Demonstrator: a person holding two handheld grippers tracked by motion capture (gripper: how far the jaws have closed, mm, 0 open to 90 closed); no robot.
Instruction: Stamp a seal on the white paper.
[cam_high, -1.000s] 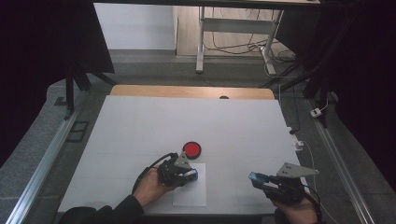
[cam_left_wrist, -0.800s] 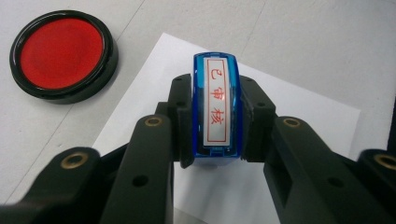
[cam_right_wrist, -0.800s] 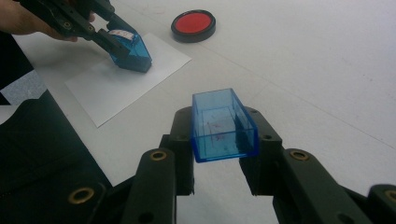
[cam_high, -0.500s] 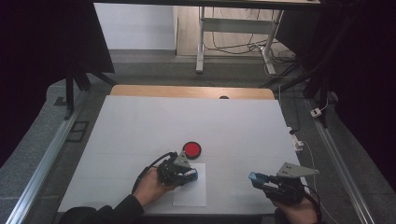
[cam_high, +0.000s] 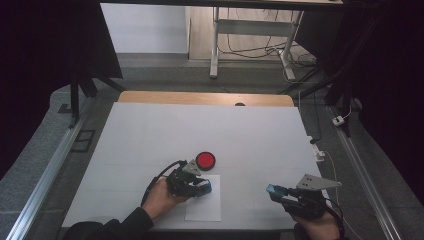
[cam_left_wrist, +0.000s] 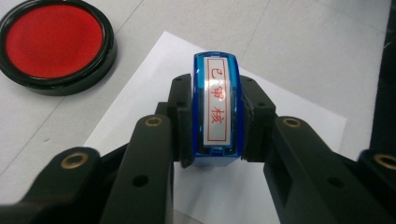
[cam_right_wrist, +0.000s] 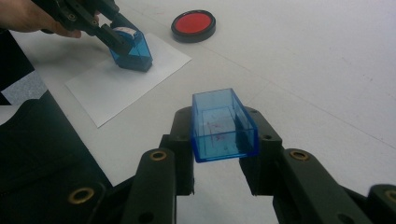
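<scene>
Left gripper (cam_left_wrist: 217, 116) jaws clamping a blue stamp (cam_left_wrist: 216, 107) pressing on white paper (cam_left_wrist: 299, 116), red ink pad (cam_left_wrist: 53, 42) lying just beyond, right gripper (cam_right_wrist: 224, 135) jaws clamping the stamp's blue cap (cam_right_wrist: 223, 125) over the surface (cam_right_wrist: 327, 56).

White table (cam_high: 150, 130), wooden far edge; grey floor (cam_high: 165, 65); metal desk legs (cam_high: 215, 45), cables behind

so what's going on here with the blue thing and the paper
A person is stamping a sheet of paper. The left tool is shut on a blue stamp, holding it with its base against the white paper near the table's front edge. The right tool is shut on the stamp's clear blue cap, held off to the side above the table. A round red ink pad sits open just beyond the paper.
</scene>
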